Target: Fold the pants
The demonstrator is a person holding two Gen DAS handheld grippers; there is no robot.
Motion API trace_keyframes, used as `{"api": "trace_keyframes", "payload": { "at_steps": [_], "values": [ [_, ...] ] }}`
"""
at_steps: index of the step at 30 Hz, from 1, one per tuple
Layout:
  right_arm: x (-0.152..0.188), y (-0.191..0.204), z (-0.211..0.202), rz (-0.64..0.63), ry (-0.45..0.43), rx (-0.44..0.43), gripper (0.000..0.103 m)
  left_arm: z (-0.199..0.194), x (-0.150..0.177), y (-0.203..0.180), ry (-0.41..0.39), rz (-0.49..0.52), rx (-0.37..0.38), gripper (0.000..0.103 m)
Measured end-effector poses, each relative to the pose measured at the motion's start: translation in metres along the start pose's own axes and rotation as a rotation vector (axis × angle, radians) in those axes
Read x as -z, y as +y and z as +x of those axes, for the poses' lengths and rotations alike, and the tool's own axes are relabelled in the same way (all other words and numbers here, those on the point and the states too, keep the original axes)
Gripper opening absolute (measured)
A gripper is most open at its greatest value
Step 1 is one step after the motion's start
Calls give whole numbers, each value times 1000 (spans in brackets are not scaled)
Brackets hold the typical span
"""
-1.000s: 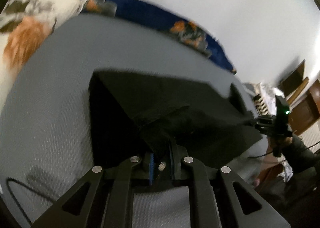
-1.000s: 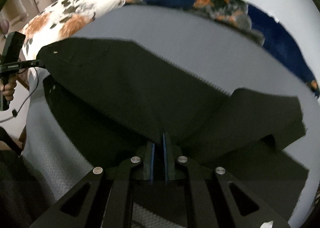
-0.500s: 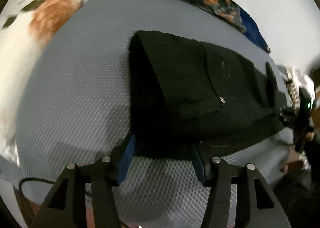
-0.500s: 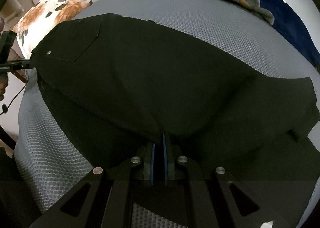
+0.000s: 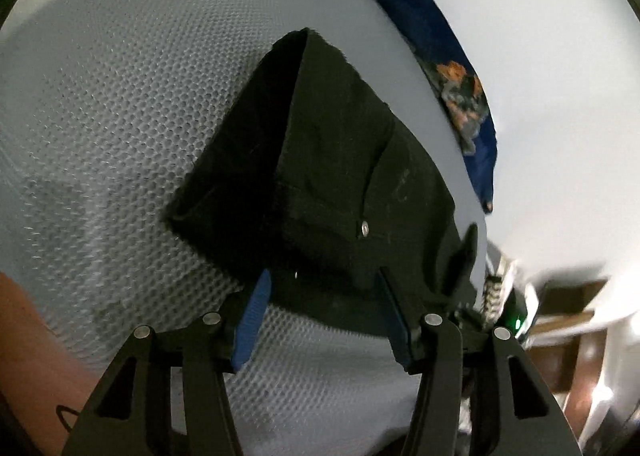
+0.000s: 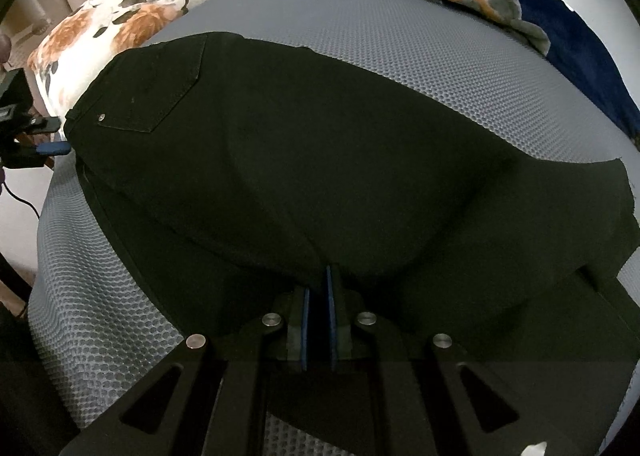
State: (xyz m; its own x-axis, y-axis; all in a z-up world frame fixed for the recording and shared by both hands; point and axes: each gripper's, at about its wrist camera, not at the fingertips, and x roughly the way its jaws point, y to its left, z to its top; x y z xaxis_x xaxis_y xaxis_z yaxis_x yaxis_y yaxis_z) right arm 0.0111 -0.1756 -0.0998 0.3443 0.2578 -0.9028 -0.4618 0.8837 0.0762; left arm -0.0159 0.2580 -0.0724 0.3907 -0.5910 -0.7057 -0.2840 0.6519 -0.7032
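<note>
Black pants (image 6: pixel 300 144) lie folded over on a grey mesh mattress (image 6: pixel 400 56), back pocket and rivet facing up at the left. My right gripper (image 6: pixel 319 280) is shut on the pants' near edge, with the fabric bunched between its blue pads. In the left wrist view the pants (image 5: pixel 340 160) show their waistband end, and my left gripper (image 5: pixel 322 274) stands open. Its blue pads (image 5: pixel 252 320) flank the waistband edge without pressing on it. In the right wrist view, the left gripper (image 6: pixel 50 136) sits at the far left by the waistband corner.
A floral pillow (image 6: pixel 120 24) lies at the head of the bed. A dark blue patterned blanket (image 6: pixel 560 36) runs along the far side against a white wall. The mattress (image 5: pixel 120 116) shows bare mesh around the pants. Wooden furniture (image 5: pixel 580 316) stands beyond the bed's edge.
My left gripper let go of the raised pants fabric, opened wide and rolled. The pants sank from a lifted tent to lying on the mattress. The right gripper stayed shut on the fabric.
</note>
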Motion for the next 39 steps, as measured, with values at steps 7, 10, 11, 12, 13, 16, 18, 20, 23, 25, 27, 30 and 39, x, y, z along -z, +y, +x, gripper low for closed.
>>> {"api": "trace_keyframes", "payload": {
  "at_steps": [7,10,11,12,13,16,18,20,23,25,27,30,39],
  "values": [
    [-2,3,-18,17,-33,25,7,0,-13,-13,-94,34,-52,19],
    [-2,11,-38,6,-53,28,7,-5,-19,-31,-119,138,-95,18],
    [-2,13,-42,1,-55,23,7,-9,-21,-37,-128,170,-100,18],
    [-2,16,-45,-4,-53,18,7,-11,-26,-38,-130,190,-105,18],
    [0,20,-46,-10,-43,7,7,-12,-29,-38,-128,214,-116,18],
    [8,28,-36,-13,-4,-7,7,-9,-33,-28,-93,277,-167,18],
    [14,31,-26,-6,29,-20,7,0,-30,-17,-53,303,-209,18],
    [20,34,-18,5,59,-33,7,8,-26,-8,-23,318,-243,18],
    [19,33,-14,0,70,-30,7,11,-22,0,-20,325,-246,19],
    [16,30,-11,14,77,-41,7,13,-19,-1,-26,332,-253,19],
    [14,29,-10,15,81,-44,9,15,-16,-7,-31,360,-280,22],
    [11,27,-10,24,77,-42,10,26,-12,-21,-33,385,-317,31],
    [8,13,-12,98,49,-97,18,-12,13,-56,-112,614,-480,57]
  ]
}}
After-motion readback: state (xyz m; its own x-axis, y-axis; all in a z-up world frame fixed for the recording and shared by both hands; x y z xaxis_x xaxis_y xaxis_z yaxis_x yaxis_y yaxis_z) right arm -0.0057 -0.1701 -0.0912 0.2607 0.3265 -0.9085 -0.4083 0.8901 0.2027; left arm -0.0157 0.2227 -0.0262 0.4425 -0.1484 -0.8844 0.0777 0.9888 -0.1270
